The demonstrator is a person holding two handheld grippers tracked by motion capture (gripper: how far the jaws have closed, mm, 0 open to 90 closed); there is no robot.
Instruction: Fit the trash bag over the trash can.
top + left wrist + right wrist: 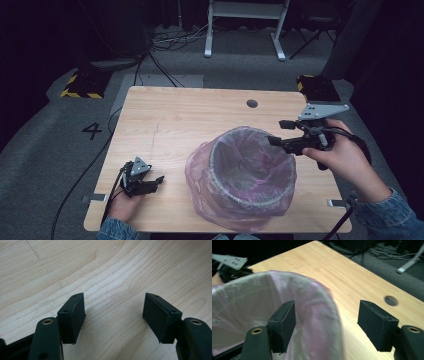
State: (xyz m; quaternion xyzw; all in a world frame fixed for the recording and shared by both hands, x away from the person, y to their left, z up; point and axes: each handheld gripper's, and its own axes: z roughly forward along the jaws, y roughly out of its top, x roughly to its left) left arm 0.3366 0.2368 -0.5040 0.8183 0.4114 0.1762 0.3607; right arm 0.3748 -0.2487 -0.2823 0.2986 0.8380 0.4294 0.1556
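Note:
A round bin [245,170] lined with a thin pink plastic bag [262,302] stands on the wooden table [175,115], right of centre near the front. My right gripper [276,132] hovers at the bin's right rim with its jaws apart. In the right gripper view [327,315] one jaw is over the bag's edge and the other over bare wood, and the pads press on nothing. My left gripper [158,183] rests low at the table's front left, apart from the bin. It stands open over bare wood [113,307].
A round cable hole [252,103] sits near the table's far edge. Beyond the table lie grey floor, loose cables, two yellow-and-black striped blocks [82,85] and a white frame's legs [245,25]. A "4" [92,130] is marked on the floor at the left.

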